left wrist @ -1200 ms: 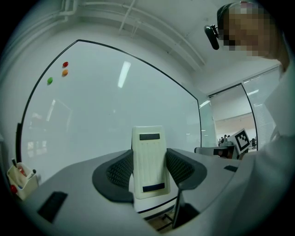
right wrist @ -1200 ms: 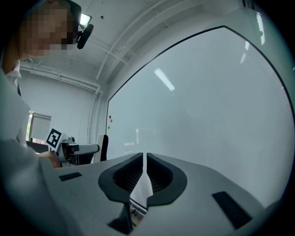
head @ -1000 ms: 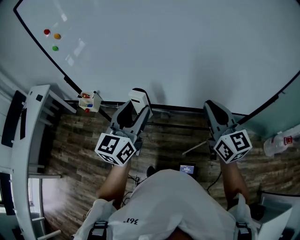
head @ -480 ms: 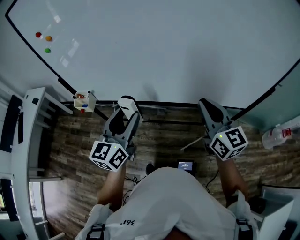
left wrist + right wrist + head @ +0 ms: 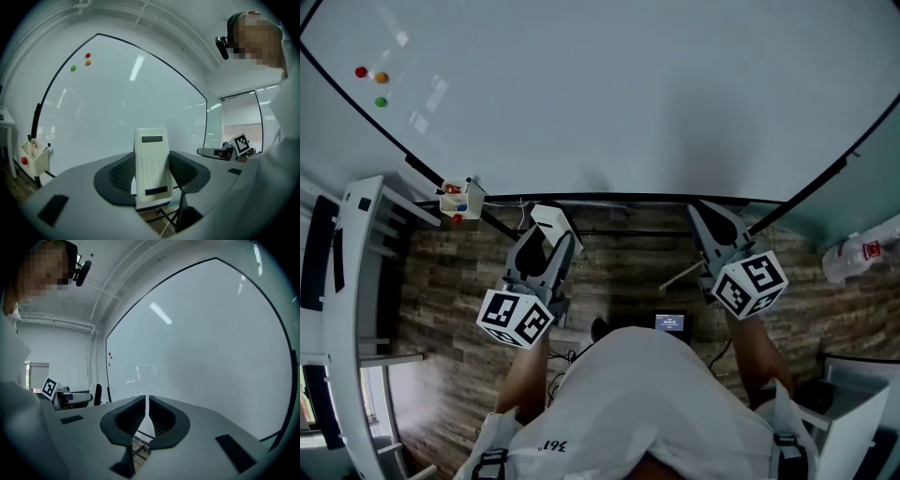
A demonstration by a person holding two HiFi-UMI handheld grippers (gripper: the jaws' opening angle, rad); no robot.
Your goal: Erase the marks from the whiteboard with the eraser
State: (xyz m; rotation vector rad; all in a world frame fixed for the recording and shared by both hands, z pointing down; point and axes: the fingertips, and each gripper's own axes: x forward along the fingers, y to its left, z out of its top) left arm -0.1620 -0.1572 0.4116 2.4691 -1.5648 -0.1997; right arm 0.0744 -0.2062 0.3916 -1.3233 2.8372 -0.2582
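The whiteboard [image 5: 609,94] fills the upper head view; I see no pen marks on it, only three small coloured magnets [image 5: 371,79] at its upper left. My left gripper [image 5: 551,234] is shut on a white eraser [image 5: 549,221], which stands upright between the pads [image 5: 151,164] and sits just below the board's bottom edge, apart from the surface. My right gripper [image 5: 705,221] is shut with nothing in it, its jaws [image 5: 148,416] pressed together, also held below the board's lower edge.
A small marker holder [image 5: 457,199] with red and blue pens hangs at the board's lower left [image 5: 33,157]. A white stand [image 5: 352,309] is at the left, a spray bottle [image 5: 858,258] at the right. Wood floor and cables lie below.
Both grippers have drifted slightly up and left in the head view, toward the board's bottom edge. The eraser stays held in the left gripper.
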